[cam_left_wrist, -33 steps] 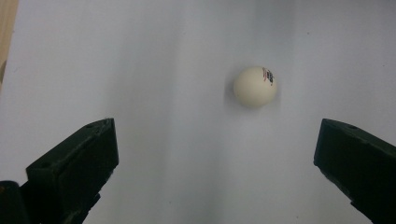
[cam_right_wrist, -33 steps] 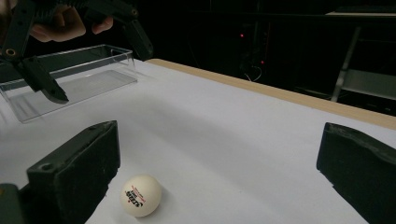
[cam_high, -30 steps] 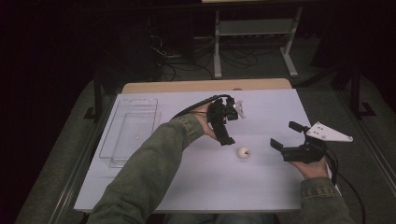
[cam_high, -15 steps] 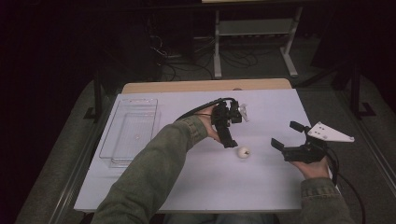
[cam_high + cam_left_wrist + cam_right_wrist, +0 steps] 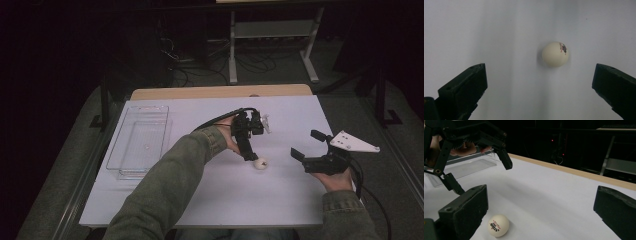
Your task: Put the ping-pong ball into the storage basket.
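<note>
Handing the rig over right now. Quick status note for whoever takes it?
Left tool: open, pointing down just above the ball, jaws on either side of it, no contact yet.
Right tool: open, holding nothing, off to the ball's right, aimed at it.
Ball: loose on the white table, near the middle.
Clear tray: at the table's left, nothing in it.
Done: nothing gripped so far.
Left: probably lower the left tool, close on the ball, lift; the tray looks like the likely drop spot.

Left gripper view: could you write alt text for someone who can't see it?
A small white ball with a printed logo lies on a plain white table, ahead of the left gripper, whose two black jaws stand wide apart, not touching it.
</note>
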